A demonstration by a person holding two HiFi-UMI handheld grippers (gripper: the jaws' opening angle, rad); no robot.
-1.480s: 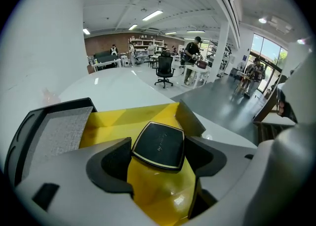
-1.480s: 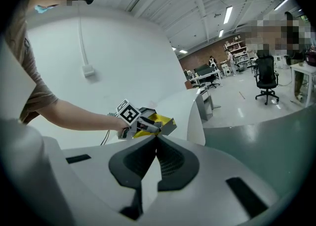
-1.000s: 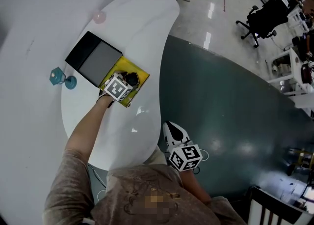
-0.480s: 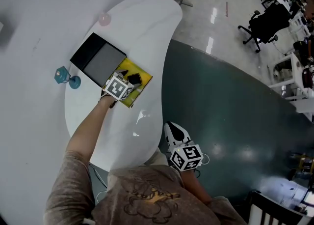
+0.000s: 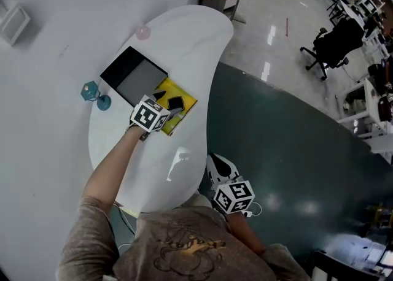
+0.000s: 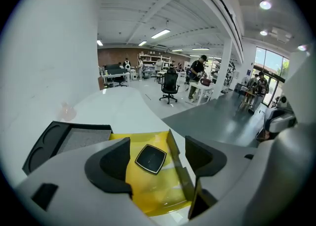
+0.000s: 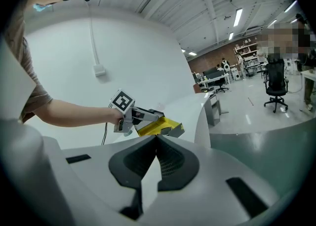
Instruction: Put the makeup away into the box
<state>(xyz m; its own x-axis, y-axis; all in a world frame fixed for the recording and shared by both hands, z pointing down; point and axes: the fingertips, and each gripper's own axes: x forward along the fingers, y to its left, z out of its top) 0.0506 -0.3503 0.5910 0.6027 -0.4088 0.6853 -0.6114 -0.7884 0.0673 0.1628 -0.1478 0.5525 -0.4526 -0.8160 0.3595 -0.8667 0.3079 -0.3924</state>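
Firstly, head view: the open box [image 5: 136, 77] sat by the worktop's [image 5: 184, 34] long right edge. A black makeup compact [image 5: 175, 103] lay in its yellow half, under the left hand-held gripper [image 5: 169, 113]. The right hand-held gripper [image 5: 219, 164] hung off the near edge.

Left gripper view: jaws stood wide, pads bare, compact below.

Right gripper view: jaws met, empty.

Compact likely light, rigid and slick; best pinched across opposite edges.

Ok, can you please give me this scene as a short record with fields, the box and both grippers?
box: yellow box, open, on white table
lid: black lid, folded back beside it
contents: black square compact lying inside
left gripper: jaws apart, empty, over the compact
right gripper: jaws together, empty, away from the box
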